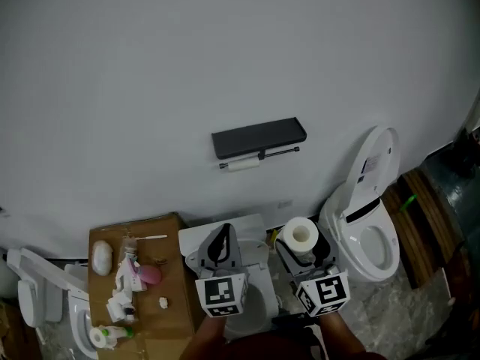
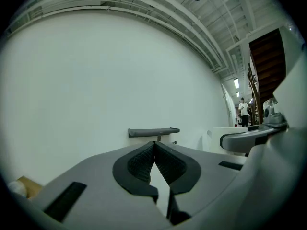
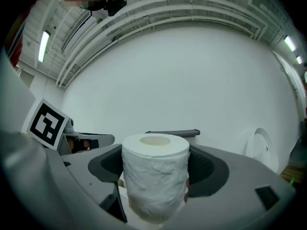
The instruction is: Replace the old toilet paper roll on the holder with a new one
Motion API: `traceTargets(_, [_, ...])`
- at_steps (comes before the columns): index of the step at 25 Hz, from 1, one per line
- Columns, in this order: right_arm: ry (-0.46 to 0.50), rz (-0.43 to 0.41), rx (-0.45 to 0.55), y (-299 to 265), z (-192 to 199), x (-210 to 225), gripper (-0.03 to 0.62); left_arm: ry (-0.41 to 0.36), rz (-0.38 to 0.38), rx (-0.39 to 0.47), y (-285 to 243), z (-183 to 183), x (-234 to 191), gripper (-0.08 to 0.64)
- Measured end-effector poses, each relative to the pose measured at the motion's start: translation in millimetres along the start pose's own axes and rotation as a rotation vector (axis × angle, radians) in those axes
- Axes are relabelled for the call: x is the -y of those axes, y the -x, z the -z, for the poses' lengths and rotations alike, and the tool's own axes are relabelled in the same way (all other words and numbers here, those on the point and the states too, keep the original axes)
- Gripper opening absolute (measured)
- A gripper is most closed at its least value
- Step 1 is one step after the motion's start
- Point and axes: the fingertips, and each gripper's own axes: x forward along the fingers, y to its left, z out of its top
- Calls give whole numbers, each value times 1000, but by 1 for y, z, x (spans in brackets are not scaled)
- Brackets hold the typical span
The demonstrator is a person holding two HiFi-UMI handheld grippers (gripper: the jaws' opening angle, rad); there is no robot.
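A dark holder with a flat shelf hangs on the white wall, and the thin old roll sits on its bar below. The holder's shelf also shows ahead in the left gripper view, and as the same shelf behind the new roll in the right gripper view. My right gripper is shut on a full white toilet paper roll, held upright. My left gripper is shut with nothing between its pads. Both grippers are well short of the holder.
An open toilet stands on the right, close to my right gripper. On the left, a cardboard box carries several small items. Another white fixture sits at the far left. A distant person stands in the left gripper view.
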Motion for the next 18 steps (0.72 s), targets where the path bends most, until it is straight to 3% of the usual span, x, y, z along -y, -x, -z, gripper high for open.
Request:
traceTargets(14, [-44, -76, -37, -89, 23, 59, 385, -41, -73, -30, -103, 22, 2, 15])
traceTargets(18, [-46, -81, -40, -101, 26, 65, 385, 25, -89, -33, -120, 28, -3, 15])
